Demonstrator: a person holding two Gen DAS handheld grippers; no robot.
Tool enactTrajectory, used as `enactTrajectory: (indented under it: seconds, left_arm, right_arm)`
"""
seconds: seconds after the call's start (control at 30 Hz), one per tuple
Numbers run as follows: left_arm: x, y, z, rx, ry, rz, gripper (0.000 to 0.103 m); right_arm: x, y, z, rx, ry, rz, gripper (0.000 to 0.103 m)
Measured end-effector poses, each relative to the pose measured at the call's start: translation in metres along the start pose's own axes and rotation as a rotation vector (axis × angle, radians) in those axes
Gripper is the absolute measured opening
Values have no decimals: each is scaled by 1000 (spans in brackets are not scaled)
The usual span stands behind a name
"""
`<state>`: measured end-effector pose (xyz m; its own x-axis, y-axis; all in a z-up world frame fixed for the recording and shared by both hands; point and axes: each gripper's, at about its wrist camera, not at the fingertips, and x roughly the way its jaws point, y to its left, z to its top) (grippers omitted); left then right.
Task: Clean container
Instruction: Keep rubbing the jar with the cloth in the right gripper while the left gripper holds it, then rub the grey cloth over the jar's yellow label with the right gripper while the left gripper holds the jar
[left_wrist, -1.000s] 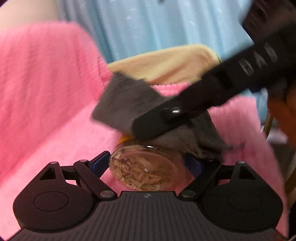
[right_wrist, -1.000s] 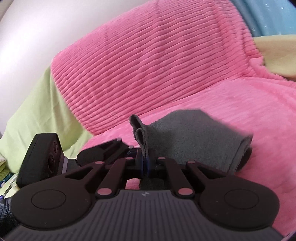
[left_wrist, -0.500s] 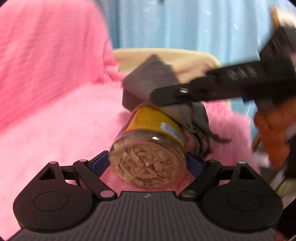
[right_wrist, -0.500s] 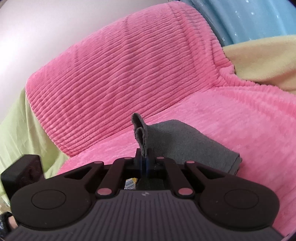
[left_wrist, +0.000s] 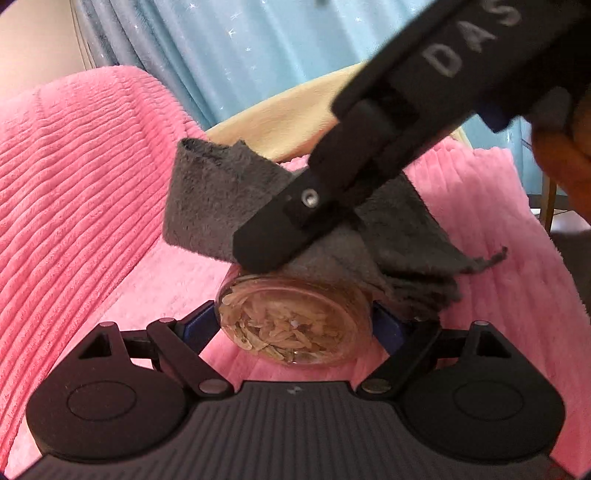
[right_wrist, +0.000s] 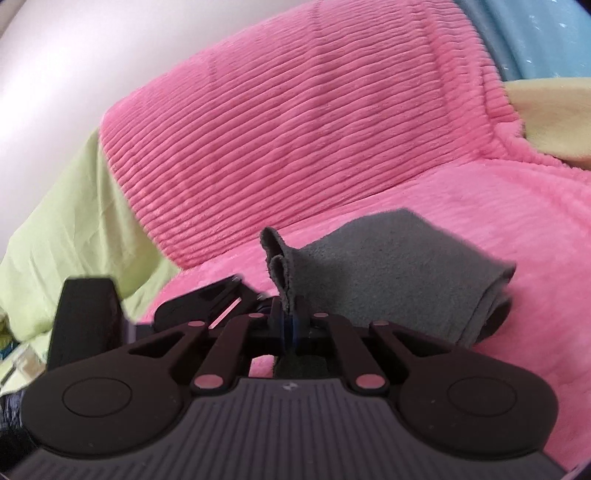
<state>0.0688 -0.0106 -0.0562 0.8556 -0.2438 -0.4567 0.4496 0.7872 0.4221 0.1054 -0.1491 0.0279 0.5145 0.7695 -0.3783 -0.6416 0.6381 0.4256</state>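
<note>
Apparently cloth (left_wrist: 229, 206) over jar (left_wrist: 295, 328).

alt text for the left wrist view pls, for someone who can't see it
The left gripper holds a clear jar of pale dried flakes bottom-first toward the camera, while the right gripper presses a grey cloth over the jar's upper side. Behind them lie a ribbed pink blanket, a beige cushion and a light blue curtain.

grey cloth (left_wrist: 229, 206) over gripped jar (left_wrist: 295, 325)
</note>
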Motion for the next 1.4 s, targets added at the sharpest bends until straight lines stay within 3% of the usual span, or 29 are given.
enactTrajectory:
  seconds: [0.07,0.23,0.43,0.53,0.67,0.8,0.9,1.0,1.17,1.27,1.4]
  left_arm:
    - [-2,-2,-1,11,-3,4,87]
    - [-2,3,-3,-23,-1,-18,87]
    - [3,53,-14,-432,-14,-226,89]
    - [10,63,-19,-512,-9,-278,88]
    - [6,50,-15,-406,-13,-220,87]
    - [4,16,-6,-115,-11,-65,87]
    - [4,-6,-6,45,-21,9,87]
    - [4,-13,-6,91,-27,29,87]
    - [4,-10,-8,57,-24,13,88]
    - [-1,2,-11,-55,-22,-42,89]
    - [0,45,-19,-410,-39,-203,91]
  right_arm:
    - [-1,-11,4,28,-50,-71,1]
    - [-3,-26,4,114,-94,-95,1]
    - [-2,-16,3,48,-72,-92,1]
    - [-1,-12,2,26,-56,-74,1]
    - [-1,-7,1,-2,-33,-49,3]
    - [0,-2,-1,-30,-11,-25,3]
    - [0,2,-2,-52,6,-6,1]
    - [-1,-13,1,23,-42,-51,1]
    - [-2,-26,3,87,-91,-99,1]
    - [-3,-24,3,67,-89,-105,1]
    - [-4,-27,5,88,-91,-97,1]
